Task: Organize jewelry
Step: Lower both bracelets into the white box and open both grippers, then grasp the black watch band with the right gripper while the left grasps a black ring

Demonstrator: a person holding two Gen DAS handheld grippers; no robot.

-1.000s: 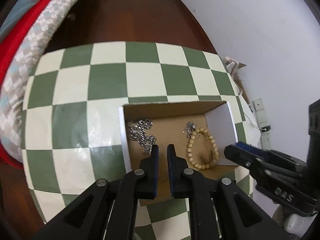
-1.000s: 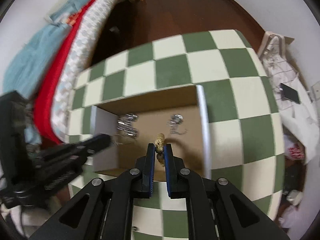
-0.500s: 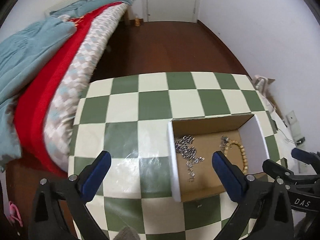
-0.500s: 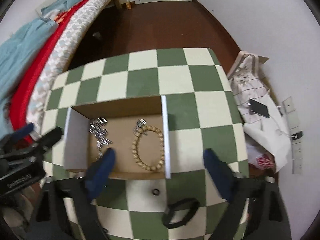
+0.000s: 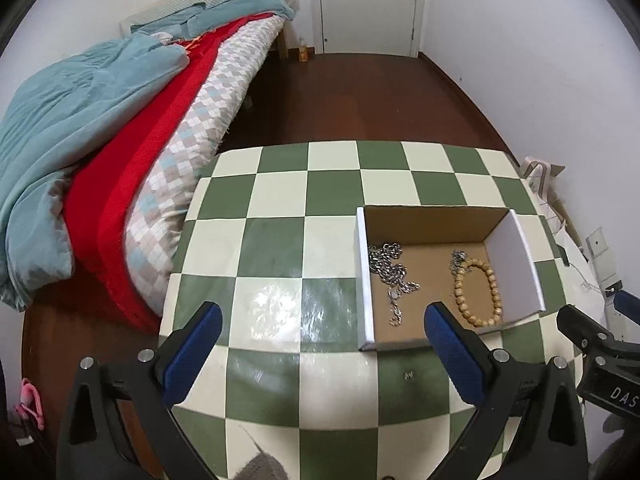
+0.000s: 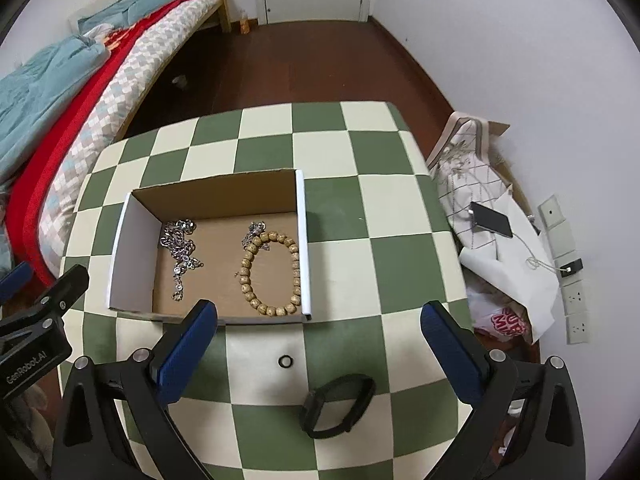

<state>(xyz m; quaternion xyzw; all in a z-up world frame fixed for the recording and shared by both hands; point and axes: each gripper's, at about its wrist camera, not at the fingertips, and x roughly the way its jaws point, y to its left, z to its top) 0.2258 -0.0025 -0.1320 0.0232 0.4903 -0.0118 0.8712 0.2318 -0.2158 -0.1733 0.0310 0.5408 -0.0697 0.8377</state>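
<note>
An open cardboard box (image 6: 128, 240) (image 5: 524, 256) sits on the green-and-cream checkered table (image 6: 360, 152). Inside lie a silver chain (image 6: 180, 248) (image 5: 390, 270), a wooden bead bracelet (image 6: 270, 272) (image 5: 478, 292) and a small silver piece (image 6: 252, 232) touching the beads. A small black ring (image 6: 285, 361) and a black band (image 6: 340, 404) lie on the table in front of the box. My right gripper (image 6: 318, 344) is open and empty above them. My left gripper (image 5: 320, 344) is open and empty, left of the box's front.
A bed (image 5: 120, 120) with red and teal bedding runs along the table's left side. Bags, paper and a charging phone (image 6: 490, 220) lie on the floor to the right, by the white wall. Dark wooden floor (image 5: 360, 92) lies beyond the table.
Both grippers opened and pulled back and up from the box. My right gripper let go of the bead bracelet, which now lies in the box.
</note>
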